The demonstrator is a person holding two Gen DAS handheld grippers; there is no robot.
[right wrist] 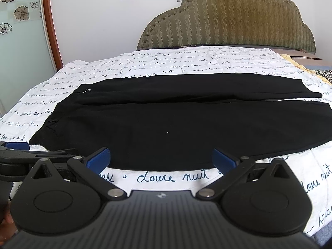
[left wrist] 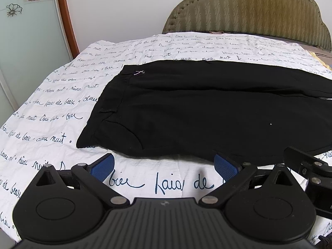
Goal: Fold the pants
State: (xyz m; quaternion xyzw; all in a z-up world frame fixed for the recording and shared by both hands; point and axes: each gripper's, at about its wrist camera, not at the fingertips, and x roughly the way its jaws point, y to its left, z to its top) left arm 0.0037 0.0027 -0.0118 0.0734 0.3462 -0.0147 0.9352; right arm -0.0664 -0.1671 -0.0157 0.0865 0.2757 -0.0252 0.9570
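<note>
Black pants (left wrist: pixel 207 108) (right wrist: pixel 166 120), spread flat across the bed. Waistband at left, both legs running rightward side by side. One tiny white speck on the near leg.

Black hand-held gripper (left wrist: pixel 164 168), blue pads (left wrist: pixel 102 167), silver screws

1. The black matt cloth pants (left wrist: pixel 207 108) (right wrist: pixel 166 120), just ahead of each tool, look smooth and soft, with a small shiny metal clasp (left wrist: pixel 139 73) at the waistband.
2. The white crinkled cotton bedsheet with blue script (left wrist: pixel 51 103) (right wrist: pixel 166 178) under both tools looks matt and slightly rough.
3. The left tool (left wrist: pixel 164 166) and right tool (right wrist: pixel 160 159) are matt black plastic with ribbed blue rubbery pads (left wrist: pixel 103 166) (right wrist: pixel 99 157) and bright metal rivets.
4. Far ahead, the olive quilted fabric headboard (left wrist: pixel 259 6) (right wrist: pixel 238 16) has a wavy stitched weave.
</note>
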